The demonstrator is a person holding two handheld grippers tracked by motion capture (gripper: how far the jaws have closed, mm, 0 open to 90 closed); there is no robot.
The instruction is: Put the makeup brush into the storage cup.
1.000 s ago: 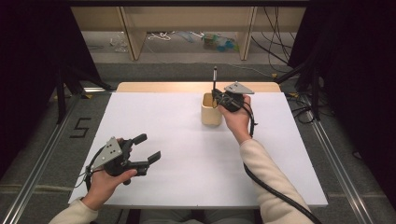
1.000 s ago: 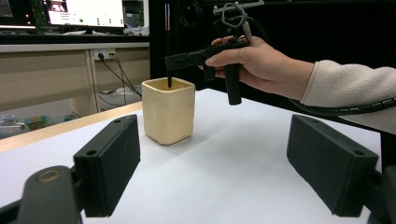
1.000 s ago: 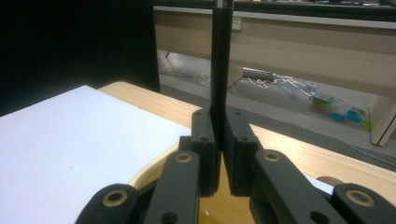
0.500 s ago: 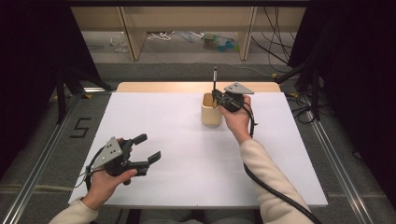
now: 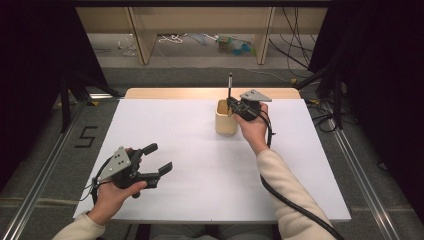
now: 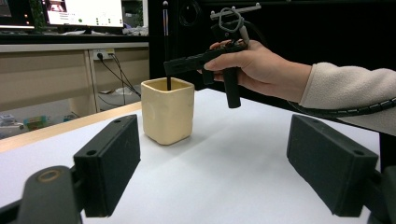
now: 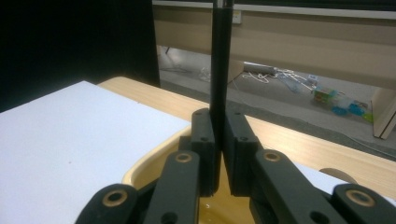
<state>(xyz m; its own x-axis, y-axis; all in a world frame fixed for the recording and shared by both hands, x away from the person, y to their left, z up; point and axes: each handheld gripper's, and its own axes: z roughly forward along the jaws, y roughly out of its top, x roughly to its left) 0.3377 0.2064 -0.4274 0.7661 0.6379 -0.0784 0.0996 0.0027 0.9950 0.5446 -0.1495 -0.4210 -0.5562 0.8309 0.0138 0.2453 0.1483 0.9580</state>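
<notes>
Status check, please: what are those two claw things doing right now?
Right gripper shut on black pen, upright over cream cup. Left gripper open, empty, apart. Nothing in the way.

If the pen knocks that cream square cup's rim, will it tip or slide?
The cream square cup looks squat with a flat base, so probably hard to tip. It likely slides on the smooth white tabletop. The thin black pen, upright in the right tongs, seems too light to shift it.

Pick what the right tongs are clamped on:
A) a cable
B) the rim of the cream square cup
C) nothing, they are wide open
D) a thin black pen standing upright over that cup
D: the right tongs pinch the thin black pen upright, its lower end inside the cream square cup.
</notes>
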